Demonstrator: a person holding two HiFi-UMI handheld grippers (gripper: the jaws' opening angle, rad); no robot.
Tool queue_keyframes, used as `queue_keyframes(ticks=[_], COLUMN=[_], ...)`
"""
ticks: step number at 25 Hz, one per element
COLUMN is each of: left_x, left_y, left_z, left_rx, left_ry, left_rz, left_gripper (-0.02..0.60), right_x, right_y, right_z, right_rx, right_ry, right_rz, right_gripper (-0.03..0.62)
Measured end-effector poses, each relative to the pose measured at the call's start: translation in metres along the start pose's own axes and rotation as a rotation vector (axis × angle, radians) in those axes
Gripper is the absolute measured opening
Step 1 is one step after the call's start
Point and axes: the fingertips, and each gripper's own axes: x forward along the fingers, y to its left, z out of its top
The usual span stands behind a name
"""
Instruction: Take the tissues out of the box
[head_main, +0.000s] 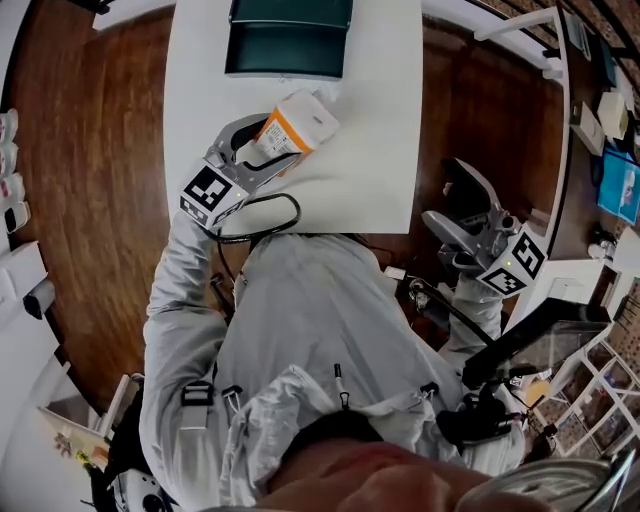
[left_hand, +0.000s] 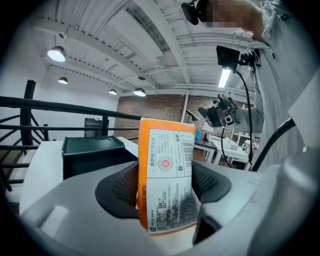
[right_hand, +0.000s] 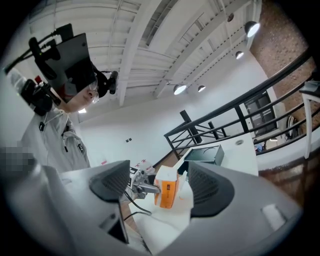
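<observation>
An orange-and-white tissue box (head_main: 297, 124) is held over the near part of the white table (head_main: 380, 150), tilted. My left gripper (head_main: 262, 142) is shut on its lower end. In the left gripper view the box (left_hand: 167, 165) stands upright between the two dark pads (left_hand: 122, 187), its printed label facing the camera. My right gripper (head_main: 455, 207) hangs off the table's right side over the wooden floor, open with nothing between its fingers. Through its wide-apart jaws the right gripper view shows the box (right_hand: 166, 192) far off, with the left gripper (right_hand: 136, 187) on it. I see no tissues outside the box.
A dark green bin (head_main: 290, 35) stands at the table's far edge, also seen behind the box as the bin (left_hand: 92, 152). A black cable (head_main: 270, 215) loops at the near table edge. White shelving (head_main: 590, 400) stands at the right, and a black railing (right_hand: 240, 112) runs behind the table.
</observation>
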Motion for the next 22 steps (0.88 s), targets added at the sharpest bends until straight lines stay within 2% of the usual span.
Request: queue_keyframes(ticks=[5, 8, 11, 15, 18, 20, 22], left_x=[-0.005, -0.004, 0.003, 0.001, -0.016, -0.028, -0.043], left_y=[-0.005, -0.002, 0.0, 0.0, -0.001, -0.013, -0.035], left_z=[-0.041, -0.053, -0.046, -0.019, 0.016, 0.039, 0.065], left_rx=[0.069, 0.112, 0.162, 0.219, 0.234, 0.21, 0.131], left_ry=[0.29, 0.361, 0.383, 0.369, 0.279, 0.198, 0.095], left_rz=[-0.063, -0.068, -0.068, -0.07, -0.046, -0.076, -0.153], left_gripper=[0.339, 0.339, 0.337, 0.337, 0.334, 0.334, 0.343], right_x=[0.0, 0.003, 0.001, -0.003, -0.003, -0.001, 0.001], right_y=[0.01, 0.011, 0.009, 0.01, 0.012, 0.014, 0.019], right_z=[-0.003, -0.007, -0.008, -0.007, -0.004, -0.001, 0.001], right_rx=[0.014, 0.016, 0.016, 0.011, 0.004, -0.006, -0.016], right_ry=[-0.004, -0.001, 0.001, -0.009, -0.025, -0.038, -0.044], right_rz=[0.003, 0.005, 0.003, 0.0, 0.006, 0.02, 0.037], right_gripper=[0.362, 0.362, 0.362, 0.362, 0.362, 0.362, 0.362])
